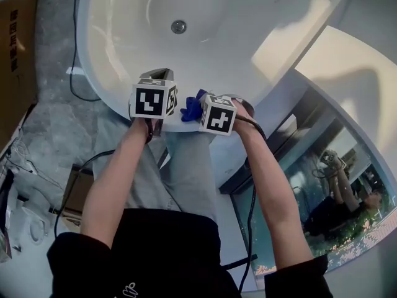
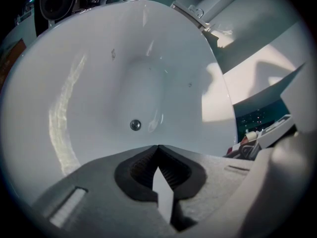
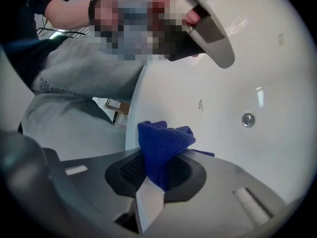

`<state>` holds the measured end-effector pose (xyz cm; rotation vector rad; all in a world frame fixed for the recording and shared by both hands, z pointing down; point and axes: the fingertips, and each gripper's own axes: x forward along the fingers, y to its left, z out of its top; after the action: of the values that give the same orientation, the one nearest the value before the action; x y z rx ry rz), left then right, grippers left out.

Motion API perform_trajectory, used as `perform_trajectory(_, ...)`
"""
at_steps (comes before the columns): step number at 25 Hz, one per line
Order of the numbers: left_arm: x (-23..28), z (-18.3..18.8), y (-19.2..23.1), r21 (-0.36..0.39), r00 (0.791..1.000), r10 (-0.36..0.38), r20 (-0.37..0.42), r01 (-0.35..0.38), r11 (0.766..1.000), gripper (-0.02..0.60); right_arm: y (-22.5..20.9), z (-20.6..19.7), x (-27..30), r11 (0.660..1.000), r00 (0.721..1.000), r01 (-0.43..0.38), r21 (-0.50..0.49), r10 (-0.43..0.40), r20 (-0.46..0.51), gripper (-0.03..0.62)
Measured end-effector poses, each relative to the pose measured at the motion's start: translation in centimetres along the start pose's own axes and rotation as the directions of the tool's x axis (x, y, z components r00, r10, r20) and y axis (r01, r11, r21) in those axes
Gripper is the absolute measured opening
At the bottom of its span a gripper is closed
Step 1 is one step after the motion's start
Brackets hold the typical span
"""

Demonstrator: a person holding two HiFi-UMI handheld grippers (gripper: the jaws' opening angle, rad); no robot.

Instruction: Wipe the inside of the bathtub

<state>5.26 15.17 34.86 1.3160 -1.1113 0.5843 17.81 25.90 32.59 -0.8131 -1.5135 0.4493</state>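
We hold both tools side by side over near rim of white bathtub [image 1: 267,17]. Left tool [image 2: 157,148] closed, jaws together, nothing between them, facing drain [image 2: 135,125] in tub floor. Right tool [image 3: 161,155] grips bunched blue cloth [image 3: 161,139]. Cloth sits above rim, between the two tools, well apart from drain.

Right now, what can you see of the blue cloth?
The blue cloth is dark blue, soft and fuzzy like microfibre. It is bunched into a crumpled wad, pinched between the shut jaws of the right gripper, with a lump sticking out beyond the tips. It sits over the near rim of the white bathtub; contact with the tub cannot be told.
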Motion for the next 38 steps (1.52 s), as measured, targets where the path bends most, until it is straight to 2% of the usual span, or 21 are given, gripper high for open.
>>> perform_trajectory(3, -0.2, 0.6, -1.1, 0.028, 1.000, -0.004, 0.013, 0.004, 1.000, 0.003, 0.1, 0.4, -0.2, 1.000, 1.000, 0.008, -0.012, -0.008, 0.014, 0.074)
perform_trajectory(6, 0.6, 1.5, -1.2, 0.011, 0.999, -0.004, 0.040, 0.004, 1.000, 0.003, -1.5, 0.5, -0.8, 0.999, 0.997, 0.032, -0.001, -0.032, 0.068, 0.074)
perform_trajectory(10, 1.6, 2.5, -0.4, -0.031, 0.998, 0.004, 0.058, -0.002, 1.000, 0.003, -6.6, 1.6, -3.4, 0.985, 0.962, 0.122, 0.125, -0.149, 0.230, 0.074)
perform_trajectory(13, 2.0, 2.9, -0.1, -0.060, 0.998, 0.013, 0.062, -0.010, 0.998, 0.003, -10.0, 1.3, -5.6, 0.970, 0.944, 0.156, 0.186, -0.202, 0.262, 0.074)
perform_trajectory(17, 2.5, 4.7, 0.4, -0.100, 0.994, 0.022, 0.111, -0.011, 0.995, 0.003, -14.6, 0.7, -7.4, 0.959, 0.941, 0.230, 0.168, -0.263, 0.212, 0.074)
perform_trajectory(21, 4.6, 6.9, 1.4, -0.175, 0.985, 0.044, 0.165, -0.014, 0.985, 0.003, -19.5, -0.6, -7.5, 0.962, 0.953, 0.255, 0.097, -0.267, 0.142, 0.074)
perform_trajectory(27, 9.6, 7.1, 4.2, -0.276, 0.988, 0.031, 0.152, 0.012, 0.961, 0.003, -25.6, -2.2, -3.4, 0.972, 0.972, 0.234, -0.034, -0.235, -0.029, 0.074)
perform_trajectory(31, 13.7, 5.9, 5.4, -0.264, 0.987, 0.032, 0.155, 0.011, 0.964, 0.003, -29.5, -4.4, 0.1, 0.963, 0.953, 0.251, -0.103, -0.264, -0.148, 0.075)
perform_trajectory(36, 17.3, 3.0, 6.6, -0.303, 0.996, 0.040, 0.084, -0.012, 0.953, 0.003, -33.9, -6.1, 2.9, 0.962, 0.945, 0.265, -0.057, -0.271, -0.181, 0.075)
perform_trajectory(38, 18.3, 2.6, 6.8, -0.318, 0.996, 0.031, 0.082, -0.003, 0.948, 0.003, -34.7, -7.0, 4.2, 0.961, 0.934, 0.260, -0.096, -0.275, -0.227, 0.074)
